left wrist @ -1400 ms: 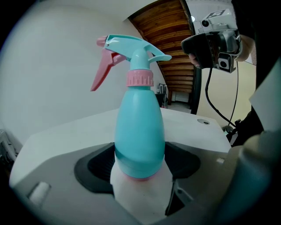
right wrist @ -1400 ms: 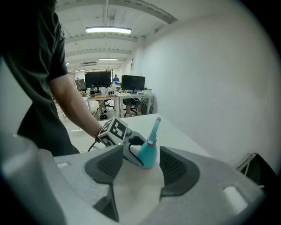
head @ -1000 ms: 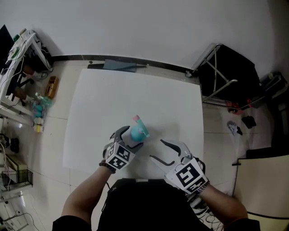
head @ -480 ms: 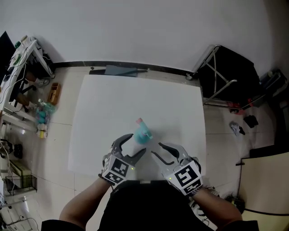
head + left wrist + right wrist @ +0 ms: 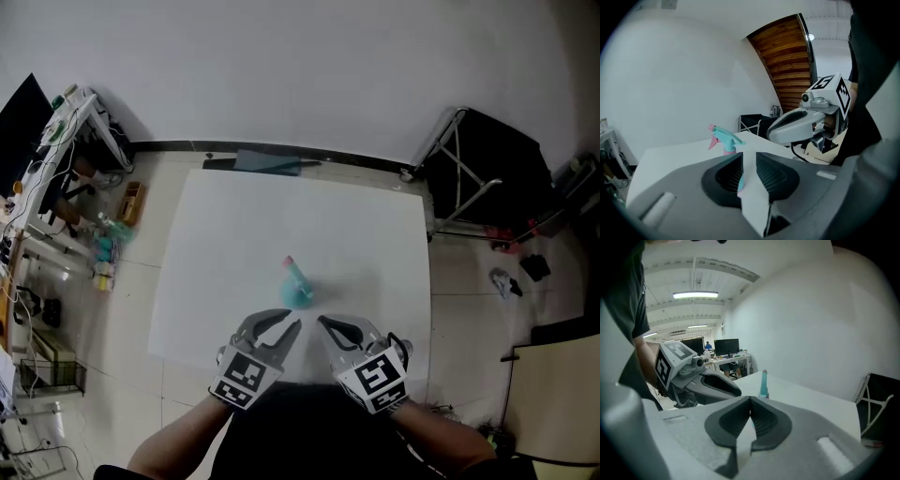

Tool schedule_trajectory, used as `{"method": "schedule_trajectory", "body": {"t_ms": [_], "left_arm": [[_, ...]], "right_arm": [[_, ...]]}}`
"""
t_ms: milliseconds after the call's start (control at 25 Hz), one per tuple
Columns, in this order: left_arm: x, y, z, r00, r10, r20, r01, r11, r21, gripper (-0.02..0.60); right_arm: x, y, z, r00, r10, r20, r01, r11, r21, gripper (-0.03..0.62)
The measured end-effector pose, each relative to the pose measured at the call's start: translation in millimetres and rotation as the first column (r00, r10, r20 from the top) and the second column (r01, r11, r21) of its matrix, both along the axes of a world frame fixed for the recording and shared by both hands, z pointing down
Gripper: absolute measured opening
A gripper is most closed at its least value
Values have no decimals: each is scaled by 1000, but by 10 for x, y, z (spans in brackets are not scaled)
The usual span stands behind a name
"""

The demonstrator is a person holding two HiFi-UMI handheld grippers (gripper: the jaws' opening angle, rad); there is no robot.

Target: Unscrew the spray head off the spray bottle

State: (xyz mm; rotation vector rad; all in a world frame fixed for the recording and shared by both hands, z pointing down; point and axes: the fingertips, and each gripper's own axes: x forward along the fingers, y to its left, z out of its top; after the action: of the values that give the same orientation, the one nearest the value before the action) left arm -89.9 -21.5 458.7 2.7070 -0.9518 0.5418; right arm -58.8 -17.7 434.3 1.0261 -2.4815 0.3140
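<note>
Though the table (image 5: 234, 225) is unchanged, the left gripper (image 5: 292, 321) has backed off the bottle, jaws just narrowed to a slim empty gap; right gripper (image 5: 322, 322) jaws just came together. Both tilt down toward the spray bottle (image 5: 297, 283), upright just beyond them.

The small teal plastic spray bottle (image 5: 298, 289) stands upright near the middle of the white tabletop (image 5: 234, 225), its teal spray head (image 5: 726, 136) with pink nozzle (image 5: 710, 128) seated on top.
</note>
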Motion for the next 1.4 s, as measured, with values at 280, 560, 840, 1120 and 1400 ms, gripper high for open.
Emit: {"method": "schedule_trajectory", "body": {"t_ms": [280,560,840,1120,1400], "left_arm": [[56,-3,-37,995,-97,0,97,995,-16,11],[63,2,-88,992,-130,-4,130,991,-26,11],[89,-20,-114,989,-147,-5,147,989,-24,11],[128,-16,-97,987,-162,-4,162,986,-31,11],[169,8,-104,985,-170,3,170,985,-29,11]], "right_arm": [[7,28,35,998,-63,16,64,998,-29,-8],[-50,-7,-31,995,-95,36,96,995,-7,-8],[-54,-22,-44,993,-110,32,110,994,0,-8],[-6,-15,-30,993,-112,35,112,994,-2,-8],[10,-14,-52,992,-123,39,123,992,7,-8]]}}
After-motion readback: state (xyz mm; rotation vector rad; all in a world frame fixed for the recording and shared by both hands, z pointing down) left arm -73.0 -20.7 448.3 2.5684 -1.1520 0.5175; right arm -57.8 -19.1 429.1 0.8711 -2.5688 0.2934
